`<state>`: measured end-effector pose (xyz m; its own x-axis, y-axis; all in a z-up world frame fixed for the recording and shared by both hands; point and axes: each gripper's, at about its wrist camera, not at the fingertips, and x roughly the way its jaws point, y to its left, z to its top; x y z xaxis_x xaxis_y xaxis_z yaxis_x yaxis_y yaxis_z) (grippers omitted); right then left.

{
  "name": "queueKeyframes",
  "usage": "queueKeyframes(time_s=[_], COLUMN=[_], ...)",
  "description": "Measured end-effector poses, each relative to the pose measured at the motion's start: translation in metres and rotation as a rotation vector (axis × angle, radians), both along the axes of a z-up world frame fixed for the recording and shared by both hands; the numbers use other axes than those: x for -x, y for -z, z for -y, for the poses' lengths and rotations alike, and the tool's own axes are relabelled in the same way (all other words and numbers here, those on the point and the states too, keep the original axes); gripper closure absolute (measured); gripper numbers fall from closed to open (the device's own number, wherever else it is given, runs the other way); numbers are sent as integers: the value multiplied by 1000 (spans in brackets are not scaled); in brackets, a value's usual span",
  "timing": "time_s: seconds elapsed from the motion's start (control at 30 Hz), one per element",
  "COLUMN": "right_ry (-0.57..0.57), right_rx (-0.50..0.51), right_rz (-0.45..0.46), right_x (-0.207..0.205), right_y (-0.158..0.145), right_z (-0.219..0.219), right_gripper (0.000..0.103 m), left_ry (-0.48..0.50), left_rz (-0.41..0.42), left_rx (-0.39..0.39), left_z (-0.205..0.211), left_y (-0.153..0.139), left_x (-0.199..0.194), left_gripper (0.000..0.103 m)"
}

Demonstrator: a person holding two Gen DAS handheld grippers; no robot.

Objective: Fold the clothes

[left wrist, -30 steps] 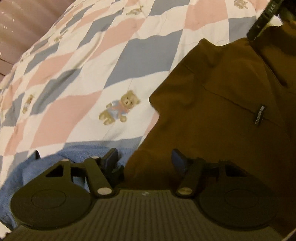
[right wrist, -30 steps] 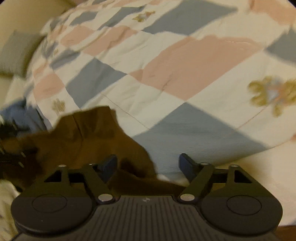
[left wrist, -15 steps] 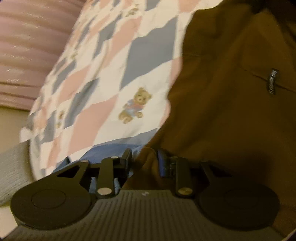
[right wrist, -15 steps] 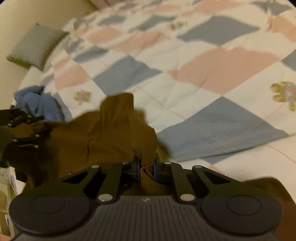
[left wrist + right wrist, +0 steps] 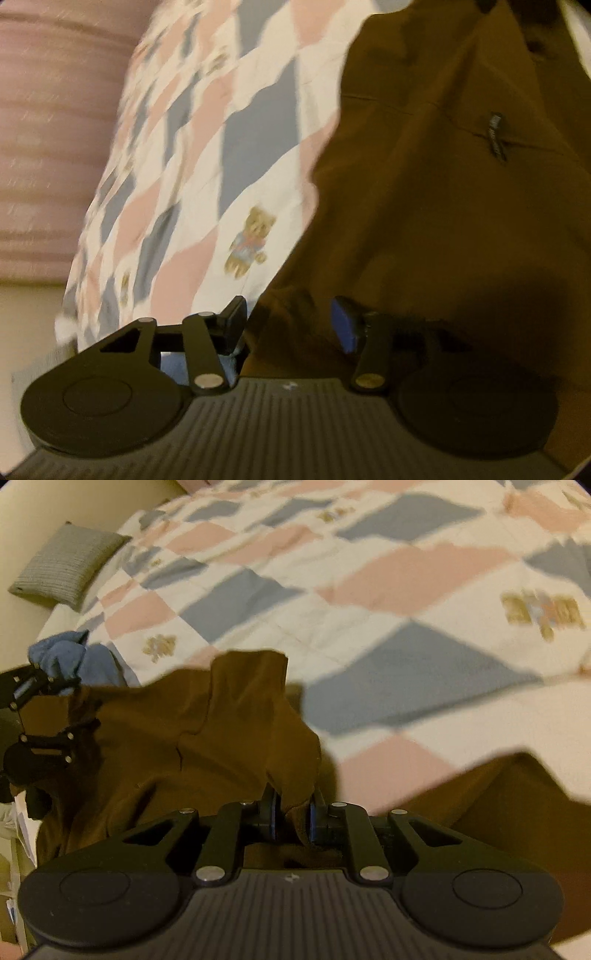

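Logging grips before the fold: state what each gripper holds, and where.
Right gripper: shut on a bunched edge of the brown garment. Left gripper: fingers apart around the garment's edge, holding nothing.

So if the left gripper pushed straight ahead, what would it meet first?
The brown garment: its fabric already lies between the open fingers of the left gripper and fills the view just ahead. The quilt lies off to the left, though depth is unclear.

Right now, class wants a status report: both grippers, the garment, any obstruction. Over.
Right gripper shut on brown garment. Left gripper open, fabric between its fingers. Garment partly lifted off quilt. Blue cloth beside it, not blocking.
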<state>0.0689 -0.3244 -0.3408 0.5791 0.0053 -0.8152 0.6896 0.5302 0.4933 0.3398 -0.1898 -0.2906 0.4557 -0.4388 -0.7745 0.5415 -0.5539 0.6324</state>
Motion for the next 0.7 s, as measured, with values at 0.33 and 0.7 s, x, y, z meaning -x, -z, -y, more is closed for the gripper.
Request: queueKeyframes(time_s=[0.33, 0.7], right_ry=[49, -61], right_rx=[140, 779], right_rz=[-10, 142], right_x=[8, 46], right_y=[-19, -179], right_z=[-20, -69], right_gripper=[93, 94], left_ry=[-19, -375], left_rz=[-85, 81], left_rx=[-97, 587], left_z=[22, -54], left_y=[24, -139], left_x=[-3, 79], left_gripper=[97, 96])
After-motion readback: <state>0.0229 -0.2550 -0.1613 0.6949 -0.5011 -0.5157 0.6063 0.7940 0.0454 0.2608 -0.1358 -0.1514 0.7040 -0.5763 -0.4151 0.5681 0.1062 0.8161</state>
